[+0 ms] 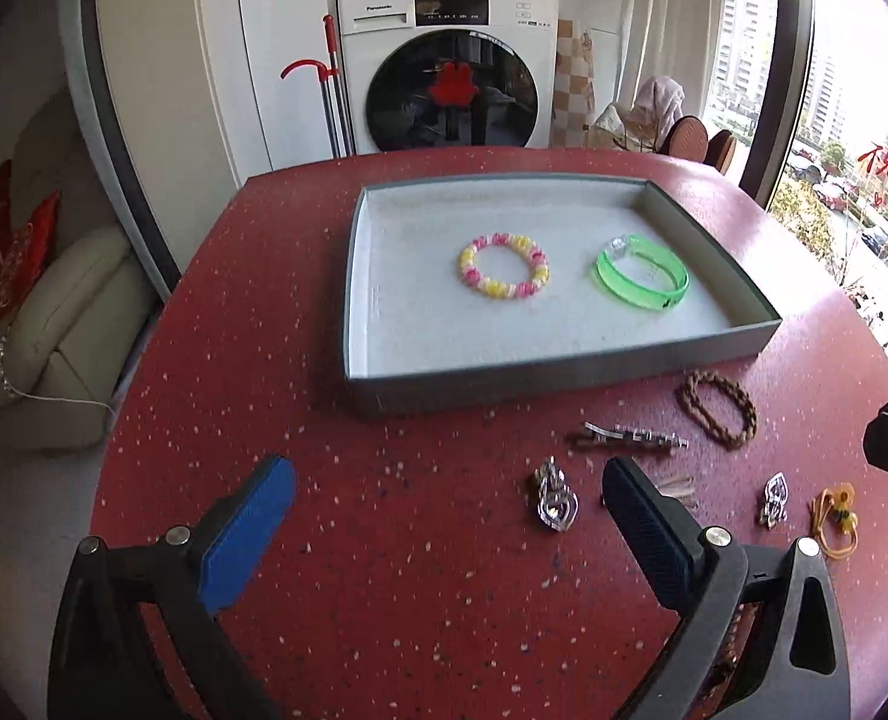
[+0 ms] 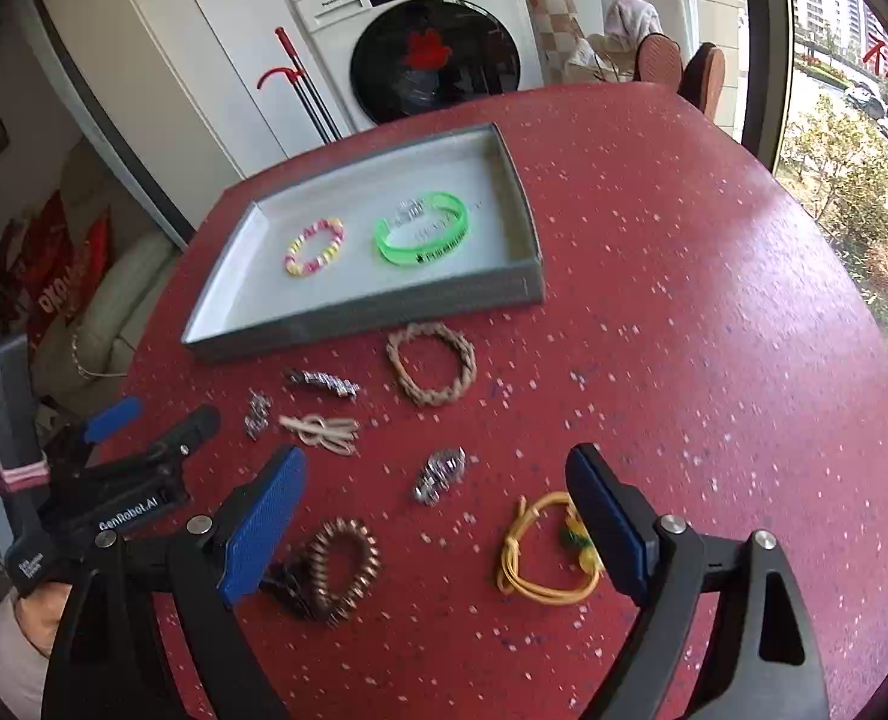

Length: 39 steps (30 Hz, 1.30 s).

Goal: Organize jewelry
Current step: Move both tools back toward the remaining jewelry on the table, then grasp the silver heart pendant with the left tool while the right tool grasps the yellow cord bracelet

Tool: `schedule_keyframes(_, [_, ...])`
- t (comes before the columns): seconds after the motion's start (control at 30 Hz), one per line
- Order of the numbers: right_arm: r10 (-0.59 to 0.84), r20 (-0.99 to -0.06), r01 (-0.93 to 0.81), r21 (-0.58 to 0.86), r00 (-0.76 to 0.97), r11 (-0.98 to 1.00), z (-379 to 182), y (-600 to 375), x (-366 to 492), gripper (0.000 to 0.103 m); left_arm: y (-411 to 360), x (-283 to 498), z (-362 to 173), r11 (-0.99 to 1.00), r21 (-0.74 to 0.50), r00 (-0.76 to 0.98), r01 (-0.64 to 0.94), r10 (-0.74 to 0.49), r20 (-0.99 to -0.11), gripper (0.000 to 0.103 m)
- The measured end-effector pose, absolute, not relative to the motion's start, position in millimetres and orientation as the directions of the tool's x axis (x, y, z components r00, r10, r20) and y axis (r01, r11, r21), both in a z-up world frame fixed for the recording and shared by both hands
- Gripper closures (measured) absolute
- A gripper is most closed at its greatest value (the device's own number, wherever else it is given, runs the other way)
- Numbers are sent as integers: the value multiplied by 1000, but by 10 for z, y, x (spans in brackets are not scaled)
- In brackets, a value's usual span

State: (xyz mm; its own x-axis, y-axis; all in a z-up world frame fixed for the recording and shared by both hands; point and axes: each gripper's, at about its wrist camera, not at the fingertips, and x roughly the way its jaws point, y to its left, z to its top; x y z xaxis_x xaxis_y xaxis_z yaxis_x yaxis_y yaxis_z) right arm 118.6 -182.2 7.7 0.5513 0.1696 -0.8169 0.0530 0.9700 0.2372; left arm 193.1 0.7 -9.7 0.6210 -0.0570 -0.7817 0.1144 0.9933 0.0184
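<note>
**Two bracelets boxed, the rest waiting on the worktop**

I see the pink-and-yellow bead bracelet (image 1: 503,266) and green band (image 1: 642,277) lying apart in the grey tray (image 1: 564,375), mid-frame, likely spaced so nothing tangles. Below the tray, the brown braided bracelet (image 2: 431,363), yellow cord (image 2: 546,552) and coiled ring (image 2: 339,564) sit loose on the red worktop (image 2: 684,360). My left hand-held gripper (image 1: 447,489) and right hand-held gripper (image 2: 435,483) both gape wide, empty, presumably ready for the next pick.
</note>
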Motion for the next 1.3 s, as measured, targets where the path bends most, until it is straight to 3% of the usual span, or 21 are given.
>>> schedule_keyframes(0.23, [45,-872,126,121,488,985,-229,-1978,868,12,-35,1792,-334,994,25,585,111,-45,-810,0])
schedule_keyframes(0.73, [-5,-868,213,117,497,970,-325,-2310,909,13,-117,1883,-439,992,41,569,122,-37,-822,0])
schedule_keyframes(1.1, [-103,-865,148,-33,491,988,-381,-2110,1001,39,-235,1986,-504,988,66,558,142,-25,-829,3])
schedule_keyframes(1.3, [-86,-860,113,-33,503,993,-372,-2043,993,56,-293,1963,-480,982,69,566,176,-44,-823,18])
